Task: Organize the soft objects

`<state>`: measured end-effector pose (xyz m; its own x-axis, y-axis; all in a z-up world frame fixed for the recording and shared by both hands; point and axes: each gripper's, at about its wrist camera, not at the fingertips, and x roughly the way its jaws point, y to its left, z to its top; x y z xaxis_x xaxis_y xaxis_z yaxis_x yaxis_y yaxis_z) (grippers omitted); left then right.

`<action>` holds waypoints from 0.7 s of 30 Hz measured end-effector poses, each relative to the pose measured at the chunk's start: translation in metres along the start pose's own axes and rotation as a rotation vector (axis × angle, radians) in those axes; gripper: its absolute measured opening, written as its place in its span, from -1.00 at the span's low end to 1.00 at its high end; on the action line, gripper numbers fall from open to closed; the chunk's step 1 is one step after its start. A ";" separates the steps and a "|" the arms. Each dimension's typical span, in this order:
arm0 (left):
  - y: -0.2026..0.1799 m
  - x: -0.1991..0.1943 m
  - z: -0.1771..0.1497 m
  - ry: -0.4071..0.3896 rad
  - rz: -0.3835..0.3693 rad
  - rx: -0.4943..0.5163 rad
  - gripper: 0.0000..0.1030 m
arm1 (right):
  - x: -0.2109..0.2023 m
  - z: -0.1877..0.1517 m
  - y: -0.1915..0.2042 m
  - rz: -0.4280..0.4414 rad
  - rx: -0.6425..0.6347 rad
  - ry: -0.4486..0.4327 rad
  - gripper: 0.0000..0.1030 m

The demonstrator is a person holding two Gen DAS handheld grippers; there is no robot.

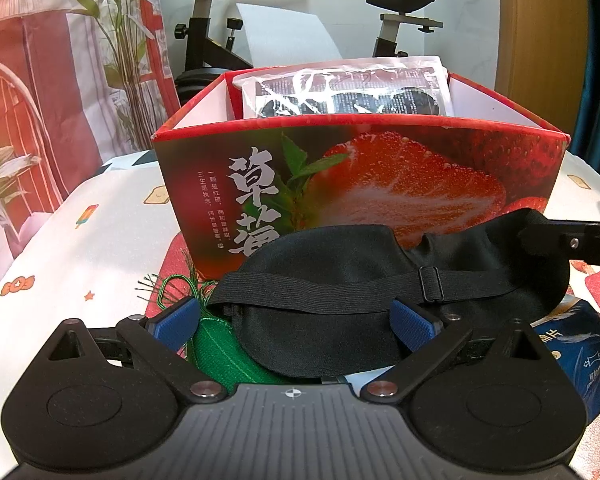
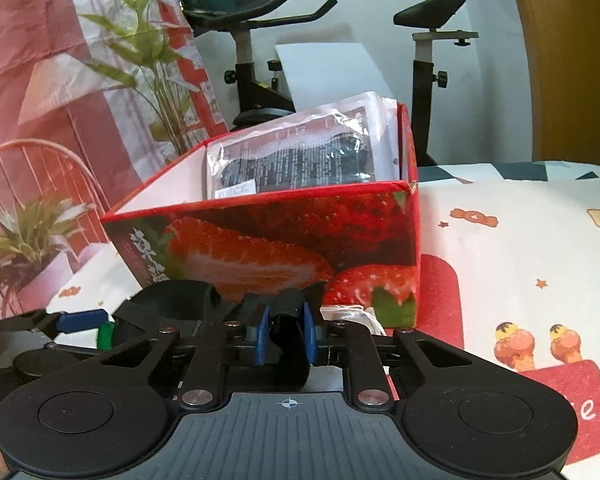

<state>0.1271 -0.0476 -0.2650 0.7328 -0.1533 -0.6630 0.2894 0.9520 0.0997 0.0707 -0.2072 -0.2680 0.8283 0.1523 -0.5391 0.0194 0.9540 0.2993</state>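
We see a table under a white cartoon-print cloth [image 2: 512,248], bearing a red strawberry-print box [image 1: 380,176] at centre, with a black eye mask [image 1: 340,280] and green pouch [image 1: 224,356] nearer.

Both views are evenly lit with a warm, reddish cast. Fisheye distortion bends edges and darkens corners. Glare streaks the plastic packet [image 1: 342,90] in the strawberry box [image 1: 380,168]. Focus is sharp; shadows are soft.

A black satin sleep mask [image 1: 380,280] lies strap-up before the open strawberry box [image 1: 380,168], overlapping a green pouch [image 1: 228,356].
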 end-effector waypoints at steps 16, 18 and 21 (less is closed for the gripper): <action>0.034 0.000 0.006 0.002 -0.081 -0.108 0.82 | 0.021 -0.014 -0.025 -0.064 0.085 0.074 -0.70; 0.046 -0.001 0.008 -0.005 -0.109 -0.143 0.64 | 0.021 -0.014 -0.025 -0.068 0.079 0.072 -0.70; 0.060 0.002 0.012 0.005 -0.175 -0.196 0.38 | 0.022 -0.015 -0.026 -0.070 0.082 0.076 -0.70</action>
<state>0.1532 0.0056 -0.2512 0.6789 -0.3193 -0.6611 0.2862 0.9443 -0.1621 0.0805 -0.2248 -0.2993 0.7788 0.1084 -0.6179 0.1240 0.9390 0.3209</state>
